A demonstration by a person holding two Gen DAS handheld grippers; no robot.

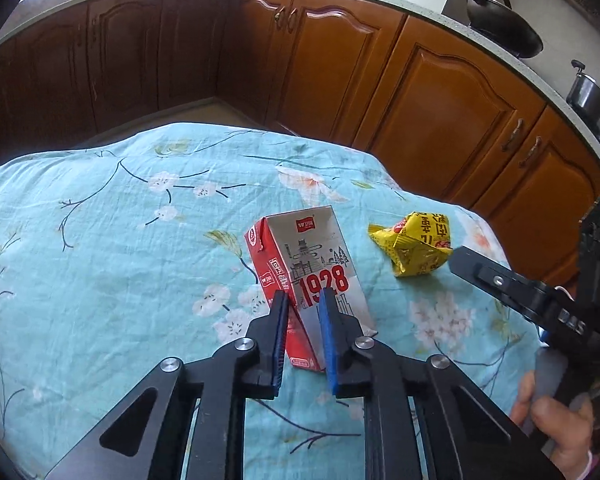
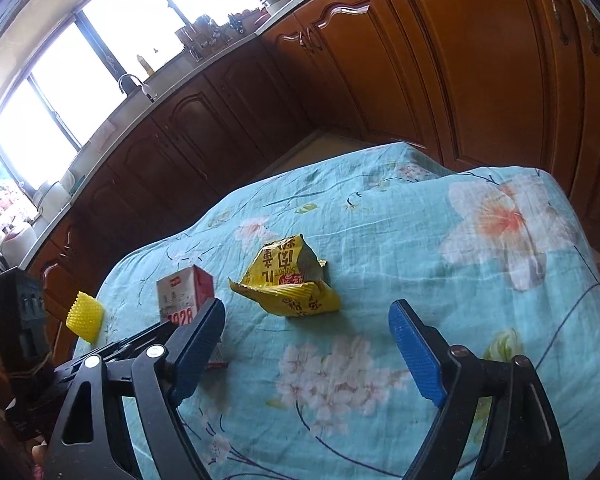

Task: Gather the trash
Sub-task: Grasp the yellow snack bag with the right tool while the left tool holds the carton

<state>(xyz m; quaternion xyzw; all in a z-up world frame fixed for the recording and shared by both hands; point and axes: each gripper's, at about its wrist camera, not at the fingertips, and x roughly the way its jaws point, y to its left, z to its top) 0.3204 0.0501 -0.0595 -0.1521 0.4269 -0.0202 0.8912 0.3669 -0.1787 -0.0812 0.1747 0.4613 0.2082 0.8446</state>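
Observation:
A red and silver drink carton (image 1: 316, 256) marked 1928 lies on the turquoise floral tablecloth (image 1: 100, 240). My left gripper (image 1: 303, 294) is shut on the carton's near end, with both blue pads pressed against its sides. To the carton's right lies a crumpled yellow snack wrapper (image 1: 414, 244). In the right wrist view this wrapper (image 2: 288, 280) sits just ahead of my right gripper (image 2: 307, 306), which is open; neither pad touches it. The carton (image 2: 184, 292) shows partly behind the right gripper's left finger (image 2: 200, 340).
A yellow foam net sleeve (image 2: 85, 316) lies near the cloth's left edge. Brown kitchen cabinets (image 1: 440, 112) stand close behind the table. A wok (image 1: 504, 24) and a pot (image 1: 590, 98) sit on the counter. A person's hand (image 1: 552, 412) holds the right gripper's handle.

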